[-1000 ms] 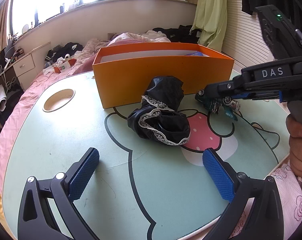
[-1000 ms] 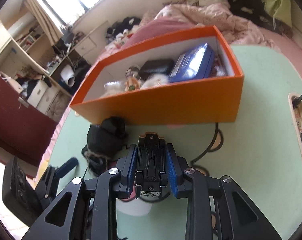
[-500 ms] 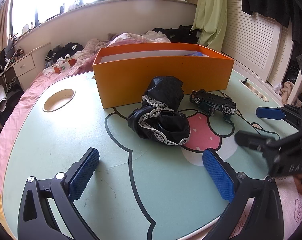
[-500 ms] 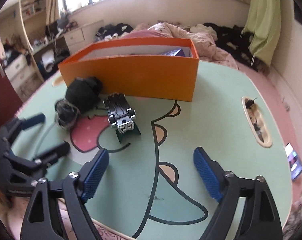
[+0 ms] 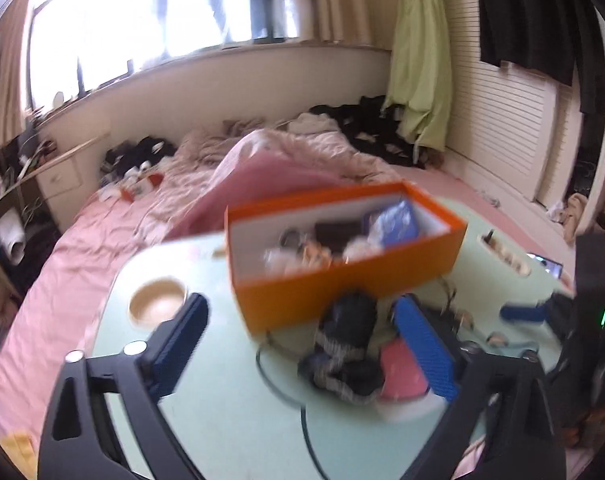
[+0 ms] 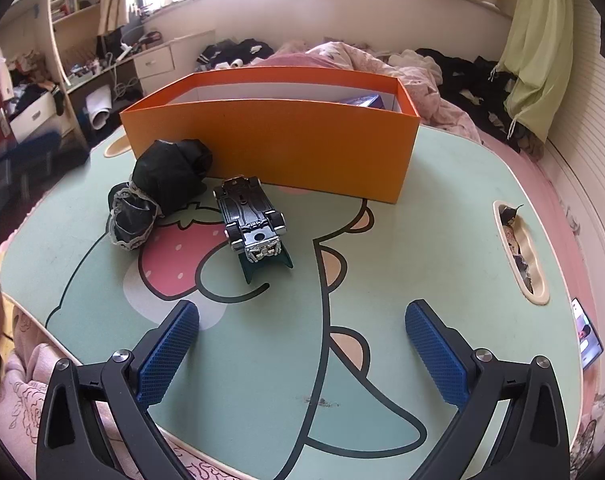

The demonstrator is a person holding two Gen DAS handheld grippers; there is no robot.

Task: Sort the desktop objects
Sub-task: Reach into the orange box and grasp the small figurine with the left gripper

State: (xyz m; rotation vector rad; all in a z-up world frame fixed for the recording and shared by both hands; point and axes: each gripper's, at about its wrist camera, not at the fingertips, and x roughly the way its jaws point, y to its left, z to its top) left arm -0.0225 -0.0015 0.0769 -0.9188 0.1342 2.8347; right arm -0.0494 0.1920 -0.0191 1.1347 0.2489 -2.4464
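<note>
**Two loose items left beside the orange box**

Left gripper (image 5: 298, 344) raised above the mint-green cartoon-printed surface (image 6: 442, 240), jaws spread wide, holding nothing; view blurred. Right gripper (image 6: 302, 344) low near the front edge, jaws likewise wide apart and empty.

Black lace-trimmed fabric bundle (image 6: 158, 192) lying against the front wall of the open orange cardboard box (image 6: 274, 148). Dark toy car (image 6: 250, 216), flipped underside-up, just beside the bundle and close to the same wall.

Likely step: picking up one loose item for the box. For the bundle, best to descend straight over the middle, close on the bulk rather than the lace edge, lift clear of the wall before moving inward. For the car, jaws better across the narrow sides, between the wheels.

Count: one box, one bundle, one car, two grippers. Several things already inside the box, including a blue packet (image 5: 394, 220); exact number unclear through the blur.
</note>
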